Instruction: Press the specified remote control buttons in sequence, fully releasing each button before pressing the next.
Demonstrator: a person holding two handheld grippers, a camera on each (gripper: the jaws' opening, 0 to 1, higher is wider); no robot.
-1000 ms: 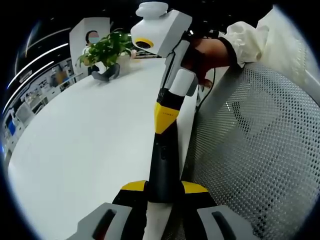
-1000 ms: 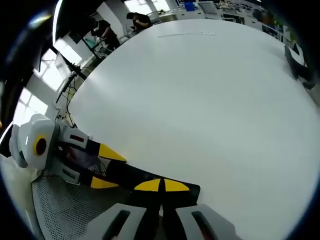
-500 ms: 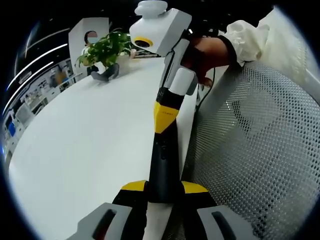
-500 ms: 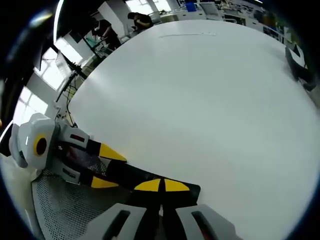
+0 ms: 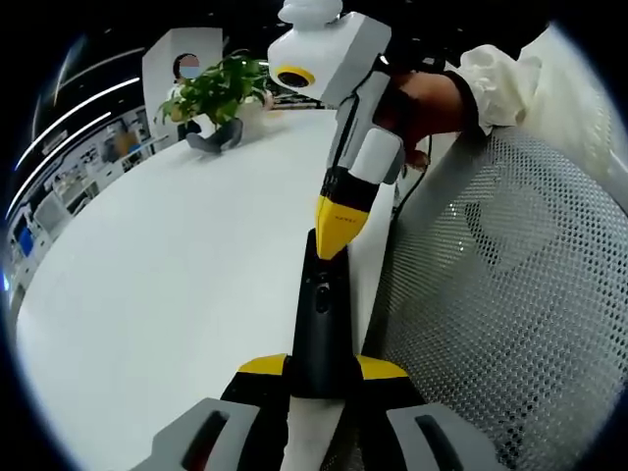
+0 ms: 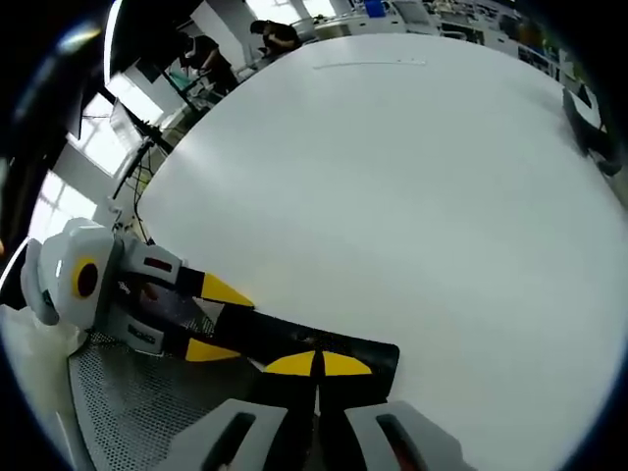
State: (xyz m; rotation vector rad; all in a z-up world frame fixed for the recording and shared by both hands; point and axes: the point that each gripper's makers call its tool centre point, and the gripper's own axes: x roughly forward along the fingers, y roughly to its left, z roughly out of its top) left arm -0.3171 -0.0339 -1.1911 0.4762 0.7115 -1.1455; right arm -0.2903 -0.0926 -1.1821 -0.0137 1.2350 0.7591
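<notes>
A leafy green potted plant (image 5: pixel 214 93) stands far ahead; the left gripper (image 5: pixel 314 368) clamps the slim black remote control (image 5: pixel 316 314), and the closed right gripper (image 5: pixel 339 240) has lifted back off its buttons.

Place: an open-plan office or lab workspace.
Work surface: a large white desk (image 6: pixel 412 186) with a smooth top, broad enough to span most of both views.
Seating: a white mesh chair back (image 5: pixel 510 294) just beside the desk edge.
Greenery: a potted plant (image 5: pixel 211 93) standing at the far end of the desk.
Background, left gripper view: shelving or workstations with small blurred items (image 5: pixel 69 177) along the wall, under long ceiling light strips (image 5: pixel 88 93).
Background, right gripper view: bright windows (image 6: pixel 93 137), further cluttered desks (image 6: pixel 432 12), and people (image 6: pixel 275 37) in dark clothes at the far side.
</notes>
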